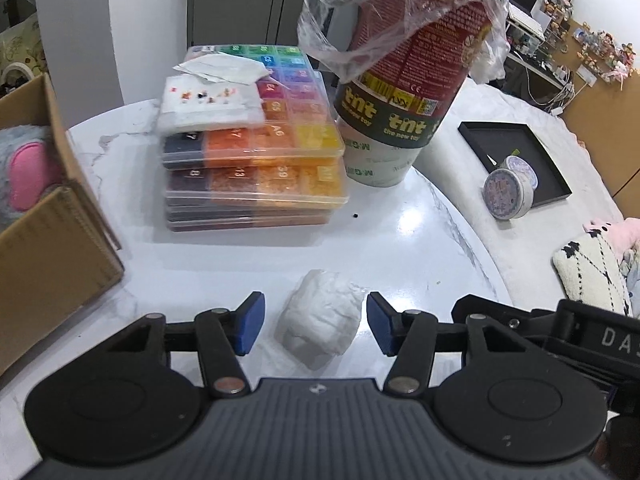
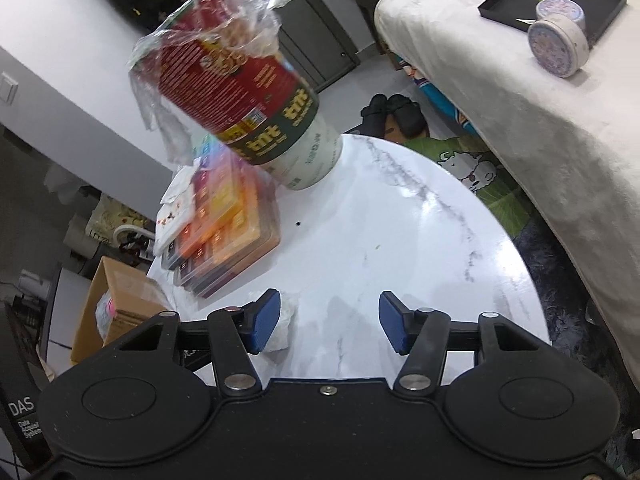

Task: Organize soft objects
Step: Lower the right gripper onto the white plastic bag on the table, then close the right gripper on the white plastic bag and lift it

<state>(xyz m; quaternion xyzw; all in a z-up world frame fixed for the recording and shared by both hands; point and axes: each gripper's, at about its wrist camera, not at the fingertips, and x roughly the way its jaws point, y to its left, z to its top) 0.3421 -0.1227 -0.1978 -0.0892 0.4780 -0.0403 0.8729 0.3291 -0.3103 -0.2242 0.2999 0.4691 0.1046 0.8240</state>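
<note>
We are holding our left claw [image 1: 316, 322] partly open around the white soft lump [image 1: 320, 320], pads seemingly not touching it. Our right claw [image 2: 330, 322] is hanging partly open, gripping nothing, over the worktop [image 2: 400, 240].

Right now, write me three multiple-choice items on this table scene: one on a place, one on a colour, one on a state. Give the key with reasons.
1. Where does the white soft lump lie?
A. between the left gripper pads, on the table
B. inside the cardboard box
C. on the black tray

2. What colour are the gripper pads?
A. red
B. blue
C. green

3. How does the right gripper stand?
A. shut on the lump
B. holding the red canister
C. open, nothing between its pads

Key: 1 A, the lump sits on the marble top with a gap to each pad. 2 B, both wrist views show blue pads. 3 C, only bare table shows between the pads; the lump lies beside its left pad.
</note>
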